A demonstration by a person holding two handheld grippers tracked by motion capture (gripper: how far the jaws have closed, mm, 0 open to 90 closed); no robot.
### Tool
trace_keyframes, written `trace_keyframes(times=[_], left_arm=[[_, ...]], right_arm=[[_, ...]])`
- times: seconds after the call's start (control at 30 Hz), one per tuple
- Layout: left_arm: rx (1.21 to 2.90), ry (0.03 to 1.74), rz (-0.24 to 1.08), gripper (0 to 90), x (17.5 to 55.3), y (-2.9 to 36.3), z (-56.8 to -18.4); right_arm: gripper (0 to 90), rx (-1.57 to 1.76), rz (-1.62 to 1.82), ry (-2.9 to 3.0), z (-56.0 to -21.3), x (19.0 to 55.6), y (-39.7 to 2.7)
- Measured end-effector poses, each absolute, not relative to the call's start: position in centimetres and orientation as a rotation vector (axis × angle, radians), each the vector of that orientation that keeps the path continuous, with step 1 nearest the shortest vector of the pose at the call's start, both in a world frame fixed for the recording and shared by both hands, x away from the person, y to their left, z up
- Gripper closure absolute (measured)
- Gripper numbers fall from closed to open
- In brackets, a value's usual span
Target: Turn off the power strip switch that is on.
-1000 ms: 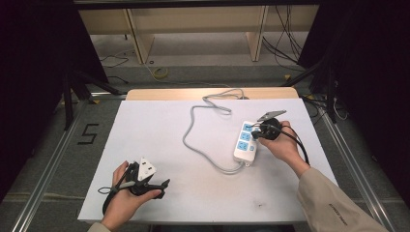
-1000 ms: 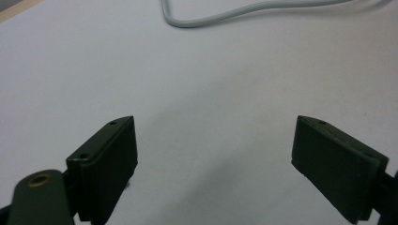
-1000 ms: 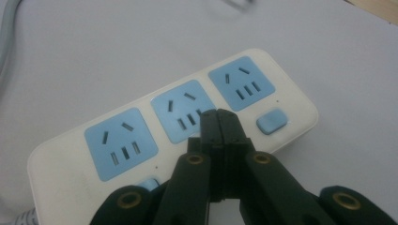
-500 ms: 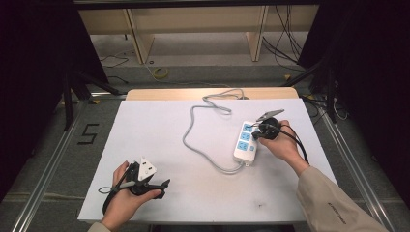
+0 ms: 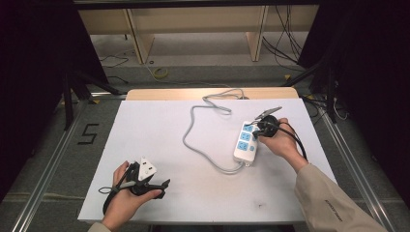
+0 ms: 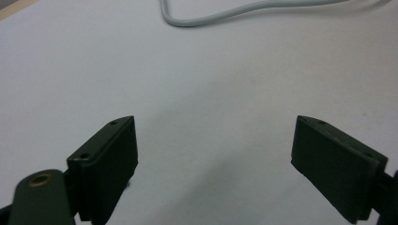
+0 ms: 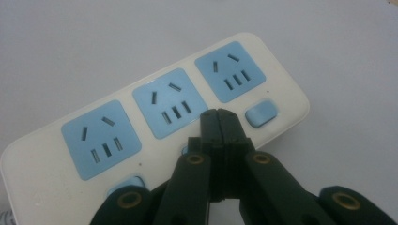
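A white power strip (image 5: 244, 141) with three blue sockets lies right of the table's middle. In the right gripper view the power strip (image 7: 117, 136) also shows blue switches (image 7: 261, 114). My right gripper (image 7: 218, 114) is shut with nothing between its jaws. Its tips sit on or just above the strip, beside the middle socket and over the middle switch. From above, the right gripper (image 5: 256, 134) is at the strip's right edge. My left gripper (image 5: 163, 187) rests near the front left, far from the strip. The left gripper (image 6: 216, 159) stands wide open over bare table.
The strip's grey cable (image 5: 186, 140) loops left and runs off the far edge; a bend of the cable (image 6: 211, 18) lies ahead of the left gripper. The white tabletop (image 5: 145, 125) ends on a wooden strip (image 5: 159, 94) at the back.
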State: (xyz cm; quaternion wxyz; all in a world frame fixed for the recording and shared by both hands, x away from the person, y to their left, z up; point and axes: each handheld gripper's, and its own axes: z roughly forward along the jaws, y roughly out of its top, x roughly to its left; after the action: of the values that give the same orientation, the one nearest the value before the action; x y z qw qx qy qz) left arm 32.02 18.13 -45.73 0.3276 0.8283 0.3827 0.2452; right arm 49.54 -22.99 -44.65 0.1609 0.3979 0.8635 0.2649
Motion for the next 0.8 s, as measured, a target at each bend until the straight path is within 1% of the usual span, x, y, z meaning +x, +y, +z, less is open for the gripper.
trace_keyframes(times=[0.8], left_arm=[[2.167,1.005,0.637,14.7,32.03,18.08,-45.74]], right_arm=[[90.0,1.123,0.651,2.531,-44.04,49.97,-22.18]])
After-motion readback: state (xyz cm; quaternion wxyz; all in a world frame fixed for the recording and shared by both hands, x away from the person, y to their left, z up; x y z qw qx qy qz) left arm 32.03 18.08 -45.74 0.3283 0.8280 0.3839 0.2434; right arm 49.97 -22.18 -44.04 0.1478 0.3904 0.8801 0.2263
